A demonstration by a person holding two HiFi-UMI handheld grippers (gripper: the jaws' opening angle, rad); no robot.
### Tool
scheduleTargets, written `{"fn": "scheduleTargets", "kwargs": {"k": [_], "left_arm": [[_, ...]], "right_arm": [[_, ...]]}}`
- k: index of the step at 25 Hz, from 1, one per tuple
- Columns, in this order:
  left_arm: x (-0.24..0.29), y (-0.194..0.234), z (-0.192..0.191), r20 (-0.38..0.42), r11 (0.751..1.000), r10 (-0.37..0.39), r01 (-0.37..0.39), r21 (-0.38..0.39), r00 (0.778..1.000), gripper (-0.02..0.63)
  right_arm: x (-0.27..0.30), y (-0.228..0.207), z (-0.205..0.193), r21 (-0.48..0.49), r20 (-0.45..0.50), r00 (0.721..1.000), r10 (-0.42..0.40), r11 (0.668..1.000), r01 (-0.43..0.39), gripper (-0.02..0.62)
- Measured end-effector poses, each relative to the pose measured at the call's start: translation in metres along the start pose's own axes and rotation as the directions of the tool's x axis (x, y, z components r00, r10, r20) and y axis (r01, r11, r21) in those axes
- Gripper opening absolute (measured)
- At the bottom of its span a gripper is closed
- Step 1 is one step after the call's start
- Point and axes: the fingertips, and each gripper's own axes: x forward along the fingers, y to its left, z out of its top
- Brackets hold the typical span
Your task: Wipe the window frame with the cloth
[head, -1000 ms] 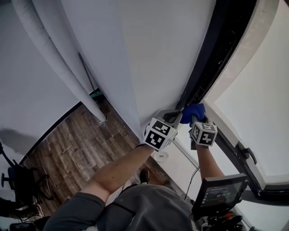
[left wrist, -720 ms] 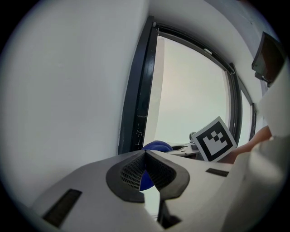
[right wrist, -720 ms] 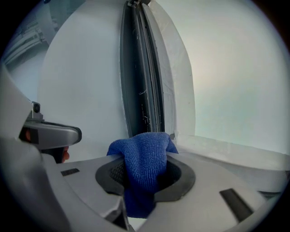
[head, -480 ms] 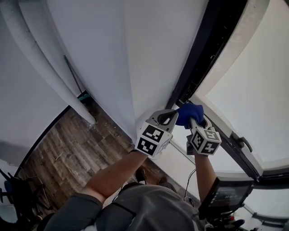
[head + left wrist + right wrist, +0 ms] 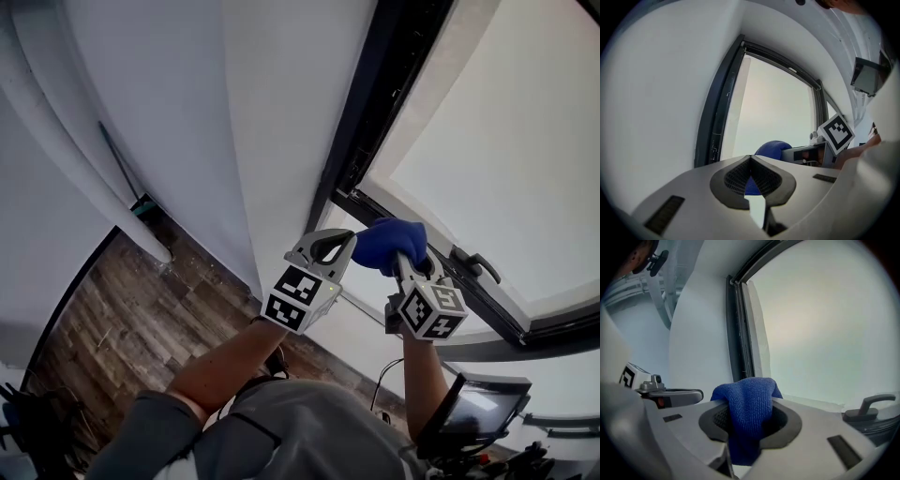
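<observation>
A blue cloth [image 5: 389, 242] is bunched in my right gripper [image 5: 405, 255], whose jaws are shut on it; it fills the pads in the right gripper view [image 5: 749, 406]. The cloth sits by the lower corner of the black window frame [image 5: 375, 112], over its bottom rail. My left gripper [image 5: 345, 240] is shut with nothing in it, just left of the cloth. In the left gripper view the cloth [image 5: 772, 147] shows behind the closed tips [image 5: 750, 159], with the dark frame [image 5: 717, 108] to the left. Whether the cloth touches the rail is hidden.
A black window handle [image 5: 473, 265] sticks out of the bottom rail to the right of the cloth, also seen as the handle [image 5: 872, 406]. White wall [image 5: 272, 112] lies left of the frame. A monitor [image 5: 487, 408] stands low right, wooden floor [image 5: 141, 309] and a white pipe [image 5: 75, 159] at left.
The view has swung toward the window, showing more pane and the bottom rail. Both grippers stay close together and have shifted slightly left and down in the picture, the cloth still held.
</observation>
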Motion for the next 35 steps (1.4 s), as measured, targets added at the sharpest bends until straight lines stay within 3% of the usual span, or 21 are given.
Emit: {"fn": "scheduleTargets", "kwargs": {"k": [6, 14, 22, 28, 35], "left_arm": [[0.004, -0.053, 0.009, 0.001, 0.999, -0.044, 0.044, 0.004, 0.999, 0.009], [0.014, -0.163, 0.03, 0.018, 0.983, -0.177, 0.176, 0.048, 0.984, 0.009], [0.013, -0.238, 0.044, 0.008, 0.963, -0.249, 0.247, 0.105, 0.969, 0.009], [0.015, -0.258, 0.047, -0.006, 0.936, -0.317, 0.313, 0.161, 0.949, 0.009], [0.023, -0.25, 0.068, 0.025, 0.924, -0.357, 0.349, 0.154, 0.934, 0.009]], "right_arm": [[-0.07, -0.031, 0.017, 0.015, 0.053, 0.997, -0.057, 0.998, 0.057, 0.126], [-0.196, -0.096, 0.029, 0.038, 0.125, 0.972, -0.201, 0.98, 0.197, 0.127], [-0.291, -0.129, 0.019, 0.038, 0.148, 0.951, -0.273, 0.962, 0.27, 0.126], [-0.314, -0.137, 0.022, 0.036, 0.171, 0.925, -0.338, 0.941, 0.337, 0.126], [-0.322, -0.135, 0.041, 0.029, 0.214, 0.894, -0.393, 0.918, 0.396, 0.126]]}}
